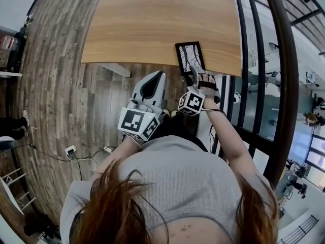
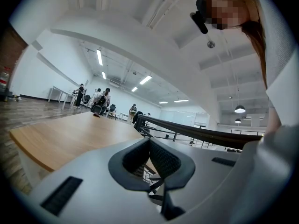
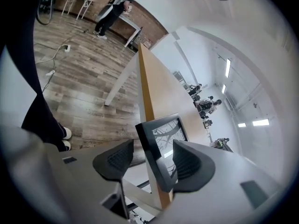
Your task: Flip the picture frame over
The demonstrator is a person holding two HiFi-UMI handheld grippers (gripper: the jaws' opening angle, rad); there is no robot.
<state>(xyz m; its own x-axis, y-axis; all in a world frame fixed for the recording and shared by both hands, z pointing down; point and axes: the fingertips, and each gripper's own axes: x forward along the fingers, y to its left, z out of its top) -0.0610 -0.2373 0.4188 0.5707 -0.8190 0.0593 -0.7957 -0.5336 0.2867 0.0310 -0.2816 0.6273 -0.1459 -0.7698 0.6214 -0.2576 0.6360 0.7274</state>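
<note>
The picture frame [image 1: 190, 56], black-rimmed with a branch print facing up, lies at the near right edge of the wooden table [image 1: 152, 24]. My right gripper [image 1: 195, 73] reaches its near end. In the right gripper view the picture frame [image 3: 161, 141] stands edge-on between the jaws of my right gripper [image 3: 150, 161], which are wide open; the left pad [image 3: 114, 158] is clear of it. My left gripper [image 1: 158, 77] hovers below the table edge near the body. In its own view my left gripper [image 2: 149, 160] has its pads together with nothing between them.
A dark metal railing [image 1: 264, 85] runs along the right of the table. A white table leg [image 1: 114, 69] slants under the near edge. A power strip with cable [image 1: 70, 150] lies on the wood floor. A bystander's shoes [image 1: 15, 123] show at far left.
</note>
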